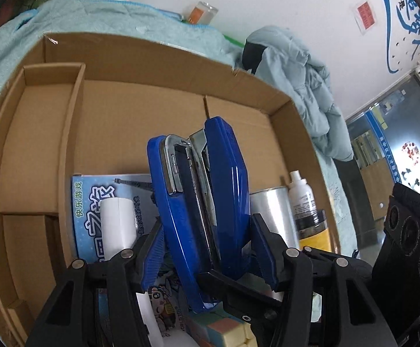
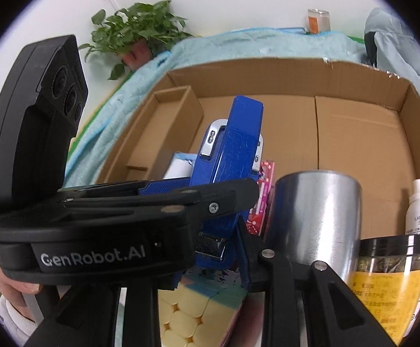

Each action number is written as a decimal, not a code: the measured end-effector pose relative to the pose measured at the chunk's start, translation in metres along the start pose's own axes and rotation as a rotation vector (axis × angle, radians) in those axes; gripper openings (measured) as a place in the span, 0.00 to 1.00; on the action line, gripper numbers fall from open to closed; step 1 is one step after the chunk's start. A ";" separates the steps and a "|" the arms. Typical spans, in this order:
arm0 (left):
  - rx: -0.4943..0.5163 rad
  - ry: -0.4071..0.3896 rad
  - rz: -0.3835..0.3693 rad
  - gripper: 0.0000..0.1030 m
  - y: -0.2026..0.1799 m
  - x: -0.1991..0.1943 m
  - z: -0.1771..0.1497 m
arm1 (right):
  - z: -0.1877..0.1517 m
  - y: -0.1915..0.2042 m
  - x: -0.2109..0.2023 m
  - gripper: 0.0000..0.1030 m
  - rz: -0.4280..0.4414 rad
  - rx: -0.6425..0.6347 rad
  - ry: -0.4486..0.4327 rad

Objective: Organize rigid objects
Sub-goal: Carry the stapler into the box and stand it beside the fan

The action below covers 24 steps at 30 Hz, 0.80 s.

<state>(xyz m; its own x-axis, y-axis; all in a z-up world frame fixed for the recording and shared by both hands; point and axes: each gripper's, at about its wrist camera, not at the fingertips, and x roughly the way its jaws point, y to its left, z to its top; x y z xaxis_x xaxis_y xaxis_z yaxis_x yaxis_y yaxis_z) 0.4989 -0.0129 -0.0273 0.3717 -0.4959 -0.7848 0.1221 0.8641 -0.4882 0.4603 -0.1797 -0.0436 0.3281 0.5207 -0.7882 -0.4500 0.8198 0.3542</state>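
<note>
Gripping one blue stapler point(image 1: 201, 202), both grippers (left gripper point(image 1: 207, 248), right gripper point(image 2: 212, 248)) over box point(image 1: 140, 66).

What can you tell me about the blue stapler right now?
The blue stapler is glossy blue plastic with chrome metal parts, its magazine and silver front plate showing between the two blue halves. It stands tilted on end, lifted above the cardboard box, nose toward the box's far wall. The left hand-held gripper clamps it across its sides with blue ribbed pads. In the right wrist view its blue surface looks scuffed, and the right hand-held gripper seems to pinch its lower end, though that contact is partly hidden.
</note>
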 end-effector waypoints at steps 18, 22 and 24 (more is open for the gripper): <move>0.179 -0.479 0.415 0.99 -0.051 -0.132 -0.125 | -0.100 -0.002 -0.101 0.83 -0.228 -0.105 -0.275; 0.191 -0.549 0.500 0.99 -0.069 -0.147 -0.177 | -0.139 -0.007 -0.100 0.83 -0.246 -0.091 -0.246; 0.168 -0.560 0.528 0.98 -0.077 -0.149 -0.201 | -0.148 -0.006 -0.101 0.83 -0.240 -0.088 -0.228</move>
<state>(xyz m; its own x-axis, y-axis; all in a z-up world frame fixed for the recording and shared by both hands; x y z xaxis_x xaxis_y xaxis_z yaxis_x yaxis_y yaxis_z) 0.2490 -0.0226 0.0508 0.8219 0.0624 -0.5662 -0.0793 0.9968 -0.0051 0.3069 -0.2729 -0.0406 0.6057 0.3638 -0.7076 -0.4044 0.9067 0.1200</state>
